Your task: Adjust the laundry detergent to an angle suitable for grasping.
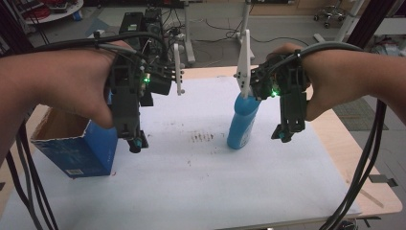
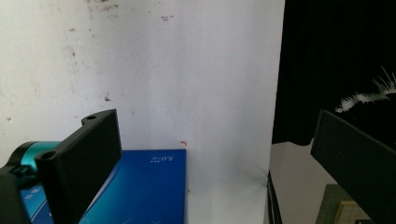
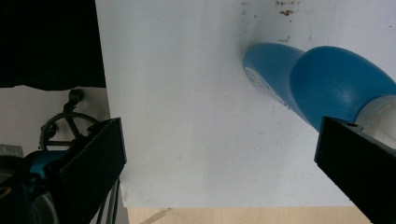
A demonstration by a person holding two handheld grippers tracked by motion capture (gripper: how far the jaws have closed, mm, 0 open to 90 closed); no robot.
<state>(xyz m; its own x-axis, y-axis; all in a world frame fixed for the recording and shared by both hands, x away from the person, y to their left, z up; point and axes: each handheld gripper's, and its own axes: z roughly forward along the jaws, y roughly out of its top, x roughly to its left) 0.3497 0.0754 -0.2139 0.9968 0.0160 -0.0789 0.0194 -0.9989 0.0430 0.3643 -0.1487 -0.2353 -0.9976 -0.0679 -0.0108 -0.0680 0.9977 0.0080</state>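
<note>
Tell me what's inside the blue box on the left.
The blue box stands open at the top, and the high view shows bare brown cardboard on its inner wall. The left hand and left gripper cover much of the opening, so its floor and any contents cannot be seen.

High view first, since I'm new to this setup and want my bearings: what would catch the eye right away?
The blue bottle stands upright near the middle of the white table cover, just beside the open right gripper. At the left edge sits an open blue box, with the left gripper hanging open next to it. Between them, reddish-brown stains mark the cover.
</note>
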